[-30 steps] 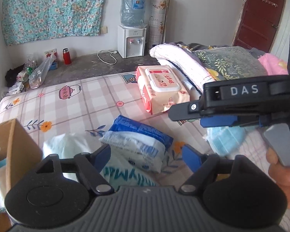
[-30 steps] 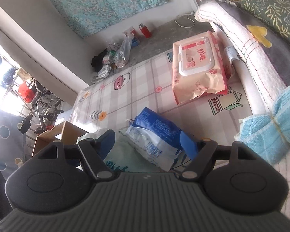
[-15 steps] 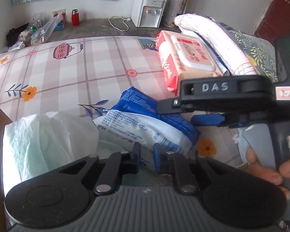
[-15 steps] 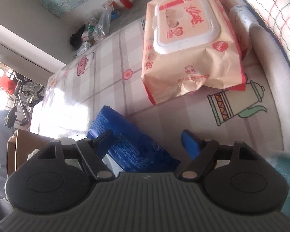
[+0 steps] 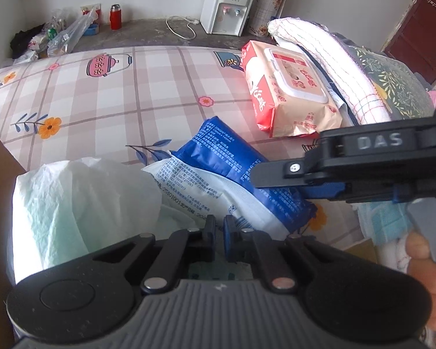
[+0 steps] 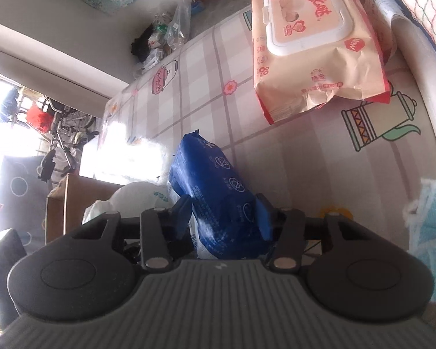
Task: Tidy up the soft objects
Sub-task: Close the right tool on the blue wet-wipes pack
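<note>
A blue-and-white soft pack (image 5: 232,157) lies on the checked bed sheet (image 5: 101,101), leaning on a white and pale green plastic bag (image 5: 81,197). My left gripper (image 5: 219,226) is shut, its tips down where the bag meets the pack; whether it pinches any film is unclear. My right gripper (image 6: 223,215) straddles the blue pack (image 6: 215,180). Its jaws are closing, and the pads dent the pack's sides. From the left wrist view the right gripper (image 5: 264,179) reaches in from the right, over the pack. A peach wet-wipes pack (image 5: 287,93) lies farther back.
Rolled blankets and pillows (image 5: 334,67) line the right side of the bed. A light blue cloth (image 6: 433,221) sits at the near right. A cardboard box (image 6: 72,203) stands beside the bag on the left. A water dispenser (image 5: 226,11) and floor clutter lie beyond the bed.
Both grippers came down toward the bed. The left one went from wide open to shut. The right one settled over the blue pack and narrowed its jaws onto it.
</note>
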Available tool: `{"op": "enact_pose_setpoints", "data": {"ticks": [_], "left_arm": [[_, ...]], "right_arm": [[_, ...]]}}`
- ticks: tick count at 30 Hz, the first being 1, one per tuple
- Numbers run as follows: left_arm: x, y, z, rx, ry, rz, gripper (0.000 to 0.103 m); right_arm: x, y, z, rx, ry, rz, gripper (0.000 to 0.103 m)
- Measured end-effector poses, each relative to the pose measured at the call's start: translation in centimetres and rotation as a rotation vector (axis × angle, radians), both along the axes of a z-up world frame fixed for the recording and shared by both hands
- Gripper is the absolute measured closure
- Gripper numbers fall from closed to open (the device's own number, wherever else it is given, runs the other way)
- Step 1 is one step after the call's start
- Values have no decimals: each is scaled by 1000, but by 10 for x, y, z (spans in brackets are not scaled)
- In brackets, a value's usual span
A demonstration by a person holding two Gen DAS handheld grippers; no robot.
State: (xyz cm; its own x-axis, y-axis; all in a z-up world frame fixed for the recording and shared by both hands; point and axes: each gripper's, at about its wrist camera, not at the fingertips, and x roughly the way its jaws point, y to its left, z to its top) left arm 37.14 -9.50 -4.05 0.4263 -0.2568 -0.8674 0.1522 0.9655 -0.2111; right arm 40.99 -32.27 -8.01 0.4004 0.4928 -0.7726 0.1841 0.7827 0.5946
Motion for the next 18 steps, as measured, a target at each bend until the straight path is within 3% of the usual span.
{"op": "enact_pose_setpoints", "data": {"ticks": [6,10,12,14,16,18], "left_arm": [[-4,14,2,-54,60,13,95],[-6,26,5,-101,89,35,94],[-7,30,7,-130,79,40,84],[-8,30,7,-173,59,27,50],[-10,24,7,-176,52,15,45],[-10,13,3,-97,53,-3,47]], "right_arm": [[-12,-8,2,156,7,-39,57],[-17,-6,-3,199,11,-49,56],[-16,-5,-8,183,15,-51,55],[-15,-6,-15,165,22,-58,55],[-13,-8,-23,153,37,-78,55],[-12,-13,-31,162,68,-103,52]]}}
